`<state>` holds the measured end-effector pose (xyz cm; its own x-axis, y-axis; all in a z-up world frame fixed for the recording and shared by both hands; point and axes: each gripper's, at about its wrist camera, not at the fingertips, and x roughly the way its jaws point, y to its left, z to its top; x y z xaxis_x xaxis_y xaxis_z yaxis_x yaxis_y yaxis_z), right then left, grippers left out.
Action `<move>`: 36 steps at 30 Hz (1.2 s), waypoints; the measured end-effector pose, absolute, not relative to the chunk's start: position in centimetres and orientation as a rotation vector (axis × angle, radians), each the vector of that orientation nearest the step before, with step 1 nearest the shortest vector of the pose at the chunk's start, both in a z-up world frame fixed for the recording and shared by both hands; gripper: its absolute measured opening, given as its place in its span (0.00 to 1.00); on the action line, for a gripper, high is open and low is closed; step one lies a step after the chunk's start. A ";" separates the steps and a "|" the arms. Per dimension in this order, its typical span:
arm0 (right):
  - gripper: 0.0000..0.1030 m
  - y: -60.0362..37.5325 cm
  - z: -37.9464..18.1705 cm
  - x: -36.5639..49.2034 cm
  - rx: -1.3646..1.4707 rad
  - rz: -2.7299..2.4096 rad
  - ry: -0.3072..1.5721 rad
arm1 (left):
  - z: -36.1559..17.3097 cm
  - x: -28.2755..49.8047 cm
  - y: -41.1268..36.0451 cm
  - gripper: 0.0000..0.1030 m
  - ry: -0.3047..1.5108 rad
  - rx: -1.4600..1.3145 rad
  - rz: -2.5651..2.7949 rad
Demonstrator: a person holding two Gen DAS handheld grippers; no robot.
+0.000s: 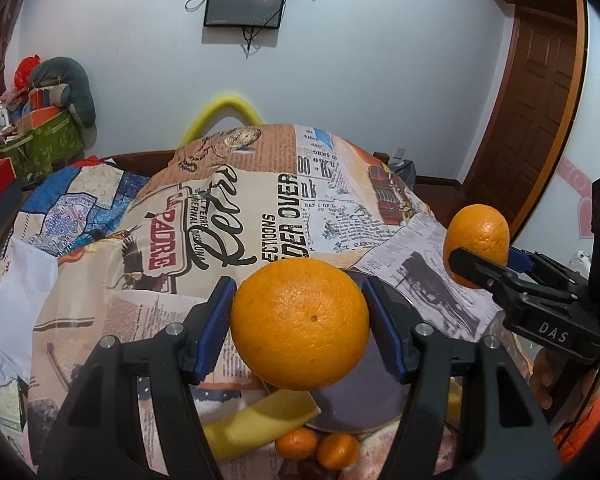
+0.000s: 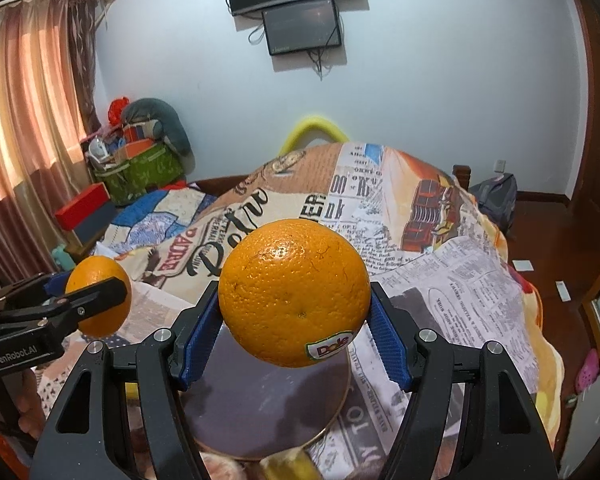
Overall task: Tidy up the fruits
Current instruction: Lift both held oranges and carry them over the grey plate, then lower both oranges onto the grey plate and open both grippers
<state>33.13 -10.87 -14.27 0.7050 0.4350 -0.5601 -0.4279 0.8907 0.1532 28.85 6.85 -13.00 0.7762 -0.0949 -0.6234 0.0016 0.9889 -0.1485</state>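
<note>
Left wrist view: left gripper (image 1: 300, 322) clamped on a large orange (image 1: 300, 324), blue pads pressing both flanks, fruit held in the air above a dark round plate (image 1: 356, 412) on the newspaper-print bedcover (image 1: 160, 280). Below the plate's near edge I see a banana (image 1: 256, 424) and two small mandarins (image 1: 296, 443). Off to the right, the right gripper (image 1: 480, 260) carries its own orange, also in the air.

Right wrist view: right gripper (image 2: 296, 312) closed on a second orange (image 2: 295, 292) with a Dole sticker (image 2: 327, 347), held over the same plate (image 2: 260, 412). Left gripper (image 2: 96, 296) visible at left with its fruit; a hand just shows beneath it.

Risks, as I judge them: both fruits are round and gripped only at two narrow contact patches, so a tilt or jolt could roll one out. The plate sits on soft bedding; setting two oranges down off-centre could tip it, or they could roll off and onto the small fruit. Both grippers converging on one plate could also bump each other.
</note>
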 end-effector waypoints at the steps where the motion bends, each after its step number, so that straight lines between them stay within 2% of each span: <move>1: 0.65 -10.7 -14.6 33.5 0.005 0.484 0.636 | -13.3 29.4 6.9 0.62 0.689 -0.142 -0.051; 23: 0.65 -7.8 -20.3 39.4 -0.146 0.608 0.880 | -21.3 37.9 7.0 0.62 0.928 -0.133 -0.097; 36: 0.66 -7.4 -21.9 39.8 -0.166 0.634 0.932 | -22.7 38.5 6.9 0.63 0.967 -0.100 -0.107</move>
